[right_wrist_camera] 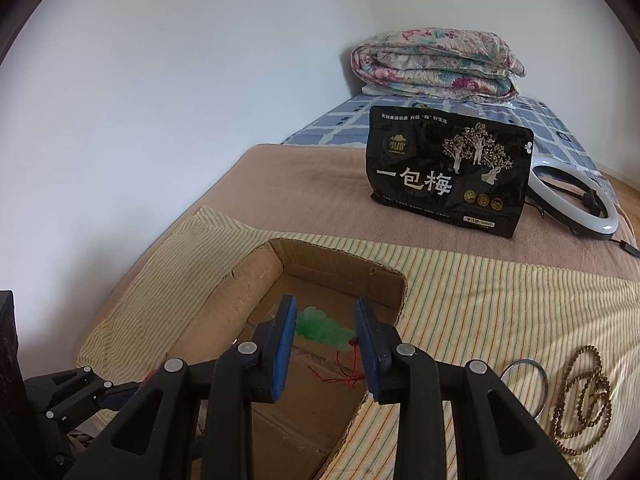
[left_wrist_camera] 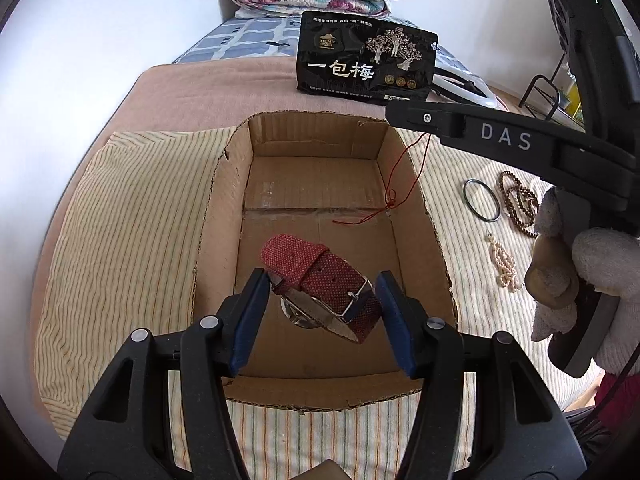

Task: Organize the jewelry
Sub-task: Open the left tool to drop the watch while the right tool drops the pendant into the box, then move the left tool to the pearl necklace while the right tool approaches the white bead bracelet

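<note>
Over the open cardboard box, my left gripper is shut on a watch with a red woven strap, its blue pads against the strap on both sides. The watch hangs low inside the box. My right gripper is shut on a green jade pendant above the box's far part. The pendant's red cord dangles down into the box. In the left wrist view the right gripper reaches in from the right, held by a gloved hand.
On the striped cloth right of the box lie a metal bangle, a brown bead string and a pearl tassel. Behind the box stand a black snack bag, a ring light and a folded quilt.
</note>
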{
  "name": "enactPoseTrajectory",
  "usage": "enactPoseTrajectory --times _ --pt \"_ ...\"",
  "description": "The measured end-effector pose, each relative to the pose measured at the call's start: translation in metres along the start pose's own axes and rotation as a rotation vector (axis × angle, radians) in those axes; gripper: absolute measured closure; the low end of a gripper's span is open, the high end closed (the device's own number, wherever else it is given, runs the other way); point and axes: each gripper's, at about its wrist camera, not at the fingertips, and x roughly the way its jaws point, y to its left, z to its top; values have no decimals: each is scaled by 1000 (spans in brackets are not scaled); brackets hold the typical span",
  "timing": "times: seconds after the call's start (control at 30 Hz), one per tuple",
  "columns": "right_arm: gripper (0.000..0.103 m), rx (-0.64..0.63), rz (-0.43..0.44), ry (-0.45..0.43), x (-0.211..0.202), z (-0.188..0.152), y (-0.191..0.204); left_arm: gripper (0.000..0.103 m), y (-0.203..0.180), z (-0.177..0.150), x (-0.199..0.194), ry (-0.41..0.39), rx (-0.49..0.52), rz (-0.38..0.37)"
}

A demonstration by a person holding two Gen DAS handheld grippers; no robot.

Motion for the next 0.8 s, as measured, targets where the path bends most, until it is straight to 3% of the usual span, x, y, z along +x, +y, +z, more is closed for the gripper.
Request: enactPoseTrajectory --times 0.17,0.3,0.33,0.8 --pt "70 10 -16 -5 -3 1 -4 46 -1 2 -1 -9 -7 12" --pt "41 12 -46 -25 -8 2 -4 40 -2 2 -5 -34 4 28" --pt "38 13 -47 -30 -9 3 -4 39 -3 2 -6 -41 10 32" --pt "16 33 -112 -66 -32 1 -22 38 -21 5 -15 -76 42 17"
